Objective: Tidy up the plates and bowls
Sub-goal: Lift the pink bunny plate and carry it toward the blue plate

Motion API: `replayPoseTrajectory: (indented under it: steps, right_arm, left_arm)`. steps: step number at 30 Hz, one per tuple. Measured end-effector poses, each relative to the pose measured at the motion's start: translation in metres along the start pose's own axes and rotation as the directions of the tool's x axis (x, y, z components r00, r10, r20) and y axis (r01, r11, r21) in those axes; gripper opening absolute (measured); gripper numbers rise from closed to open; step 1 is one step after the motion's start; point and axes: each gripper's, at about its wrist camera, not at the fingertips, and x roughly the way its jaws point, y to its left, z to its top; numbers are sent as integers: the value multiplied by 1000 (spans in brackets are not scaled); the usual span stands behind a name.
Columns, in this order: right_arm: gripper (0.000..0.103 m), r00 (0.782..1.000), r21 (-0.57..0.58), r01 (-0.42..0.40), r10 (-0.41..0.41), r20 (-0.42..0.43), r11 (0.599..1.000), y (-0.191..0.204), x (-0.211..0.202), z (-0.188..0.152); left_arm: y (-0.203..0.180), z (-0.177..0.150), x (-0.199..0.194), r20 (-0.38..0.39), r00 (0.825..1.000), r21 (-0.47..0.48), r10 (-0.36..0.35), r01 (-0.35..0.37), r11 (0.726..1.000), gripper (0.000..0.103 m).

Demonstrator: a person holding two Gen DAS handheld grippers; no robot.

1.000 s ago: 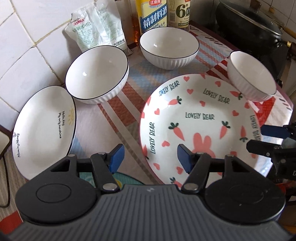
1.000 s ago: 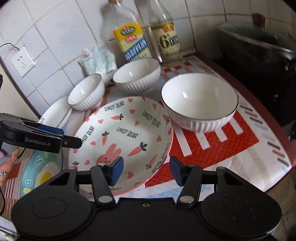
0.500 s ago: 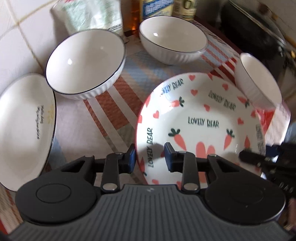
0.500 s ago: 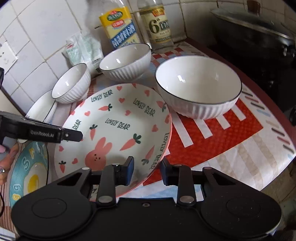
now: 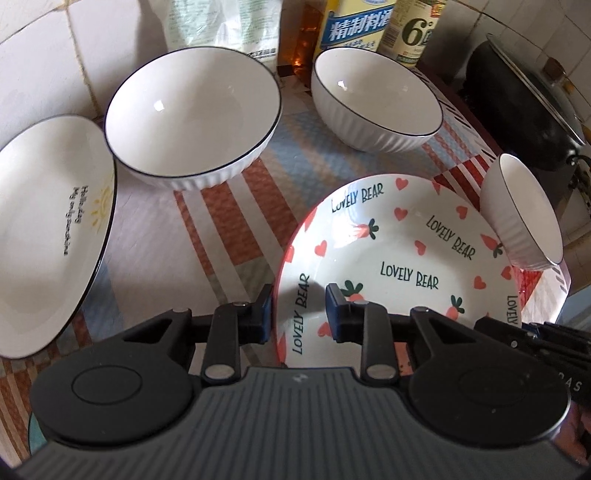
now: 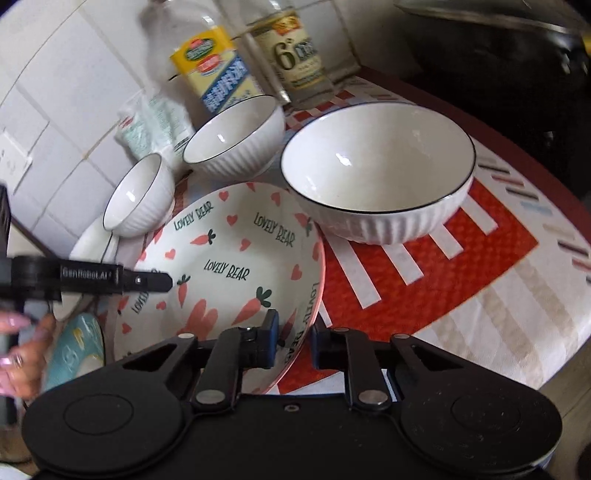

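The "Lovely Bear" carrot plate (image 5: 406,251) lies in the middle of the mat and also shows in the right wrist view (image 6: 229,266). My left gripper (image 5: 299,314) is shut on its left rim; it also shows in the right wrist view (image 6: 162,282). My right gripper (image 6: 293,341) is shut on the plate's opposite rim and shows at the left wrist view's right edge (image 5: 524,332). Three white ribbed bowls stand around it: one at the left (image 5: 192,118), one at the back (image 5: 376,99), one at the right (image 5: 524,218). A white sun plate (image 5: 48,229) lies far left.
Two bottles (image 5: 354,22) and a plastic bag (image 5: 221,26) stand against the tiled wall. A black wok with a glass lid (image 5: 524,99) sits at the right. A blue egg plate (image 6: 77,347) lies near the front left. The mat's edge runs along the right.
Both grippers moved in from open to closed on opposite rims of the carrot plate. The plate now looks slightly tilted and raised.
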Motion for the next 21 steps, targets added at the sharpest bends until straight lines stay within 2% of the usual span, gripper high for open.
replayPoseTrajectory:
  steps: [3, 8, 12, 21]
  right_arm:
    - [19, 999, 5, -21, 21, -26, 1000, -2, -1, 2]
    - [19, 998, 7, -36, 37, -54, 999, -1, -4, 2]
    - [16, 994, 136, -55, 68, -88, 989, -13, -4, 1]
    - [16, 993, 146, -87, 98, -68, 985, -13, -18, 3]
  left_arm:
    - [1, 1, -1, -20, 1000, -32, 11, -12, 999, 27]
    - [-3, -6, -5, -12, 999, 8, 30, -30, 1000, 27]
    - [-4, -12, -10, -23, 1000, 20, 18, -17, 1000, 25]
    - [-14, -24, -29, 21, 999, 56, 39, -41, 998, 25]
